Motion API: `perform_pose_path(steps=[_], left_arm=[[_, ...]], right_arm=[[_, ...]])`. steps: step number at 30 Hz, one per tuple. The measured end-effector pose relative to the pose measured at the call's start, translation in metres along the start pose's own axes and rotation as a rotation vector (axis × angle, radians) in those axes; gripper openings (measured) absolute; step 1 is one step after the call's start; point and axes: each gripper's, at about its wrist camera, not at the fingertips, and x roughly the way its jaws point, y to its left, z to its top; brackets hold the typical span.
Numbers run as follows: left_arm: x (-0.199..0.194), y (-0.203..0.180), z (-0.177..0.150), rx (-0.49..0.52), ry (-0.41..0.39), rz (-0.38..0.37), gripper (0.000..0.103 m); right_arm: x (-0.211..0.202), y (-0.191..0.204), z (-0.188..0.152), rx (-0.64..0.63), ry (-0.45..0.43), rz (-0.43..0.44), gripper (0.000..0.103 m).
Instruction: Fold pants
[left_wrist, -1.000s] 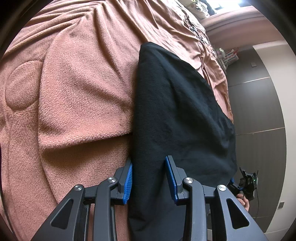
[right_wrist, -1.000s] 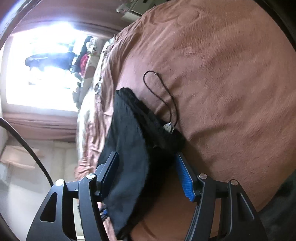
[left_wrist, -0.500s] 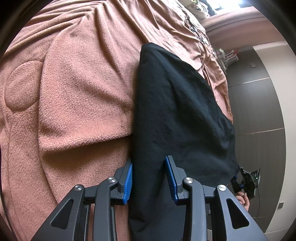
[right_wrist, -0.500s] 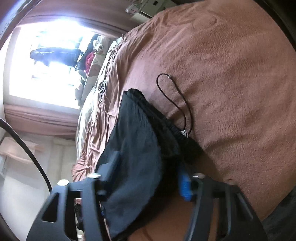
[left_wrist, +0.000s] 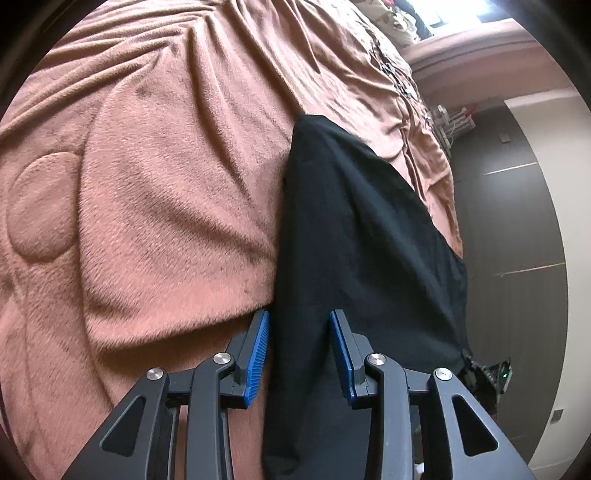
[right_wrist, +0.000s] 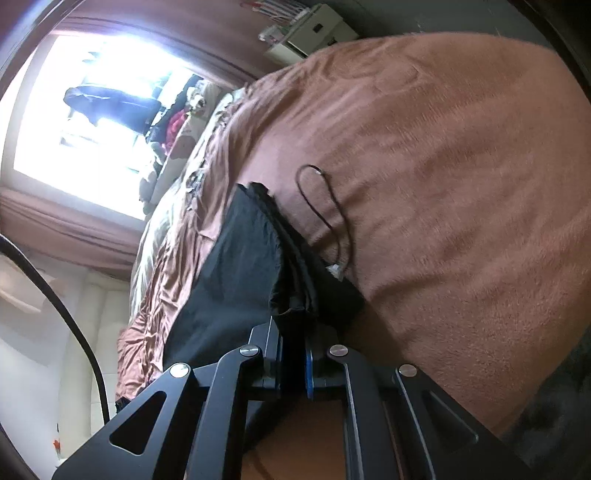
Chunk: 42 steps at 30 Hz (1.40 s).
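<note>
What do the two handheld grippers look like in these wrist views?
Both the left gripper and the right gripper have black angular linkage arms with triangular cut-outs and silver round pivot pins. Their jaws are lined with ribbed blue pads. A black cable curves past the right one.

Bright window (right_wrist: 92, 122), brown curtain (right_wrist: 55, 229), dark wall panels (left_wrist: 509, 229)

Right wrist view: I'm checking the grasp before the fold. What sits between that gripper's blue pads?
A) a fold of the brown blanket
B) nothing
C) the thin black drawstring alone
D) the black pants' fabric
D: the right gripper has pinched shut on the black pants.
</note>
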Motion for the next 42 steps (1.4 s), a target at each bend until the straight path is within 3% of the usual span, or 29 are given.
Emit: perform_pose_path(steps=[6,7,9,13,14,15,17,21,25,27,30,42], left_arm=[[0.007,-0.001,0.011,0.008,-0.010,-0.041,0.035],[0.007,-0.002,0.011,0.013,-0.014,-0.044,0.033],[0.010,-0.003,0.011,0.023,-0.013,-0.034,0.017],[0.008,-0.008,0.011,0.049,-0.024,-0.025,0.011],[0.007,-0.009,0.011,0.052,-0.026,-0.024,0.011],[0.006,-0.011,0.012,0.057,-0.027,-0.018,0.011],[0.004,-0.014,0.012,0.067,-0.030,-0.010,0.011],[0.004,-0.014,0.012,0.064,-0.024,-0.004,0.011],[0.008,-0.008,0.011,0.018,-0.008,-0.012,0.013],[0.008,-0.002,0.008,-0.014,0.012,-0.026,0.023],[0.004,0.003,-0.004,-0.030,0.031,-0.044,0.026],[-0.006,0.013,-0.054,-0.054,0.064,-0.088,0.027]], right_arm=[[-0.008,-0.001,0.001,0.003,0.000,0.003,0.005],[-0.008,0.000,0.001,0.001,0.003,0.000,0.005],[-0.007,-0.002,0.002,-0.005,0.016,0.003,0.007],[-0.007,-0.003,0.000,0.004,0.050,-0.002,0.013],[-0.008,-0.003,-0.001,0.005,0.056,-0.010,0.022],[-0.008,-0.003,-0.002,0.006,0.065,-0.023,0.042],[-0.008,-0.003,-0.008,-0.001,0.072,-0.024,0.063],[0.003,-0.003,-0.012,-0.001,0.109,0.018,0.063],[0.015,-0.002,-0.004,0.013,0.088,0.033,0.061],[0.018,-0.008,0.001,0.043,0.078,-0.003,0.041],[0.016,-0.015,0.002,0.056,0.072,0.011,0.034],[0.013,-0.014,-0.007,0.038,0.066,0.015,0.032]])
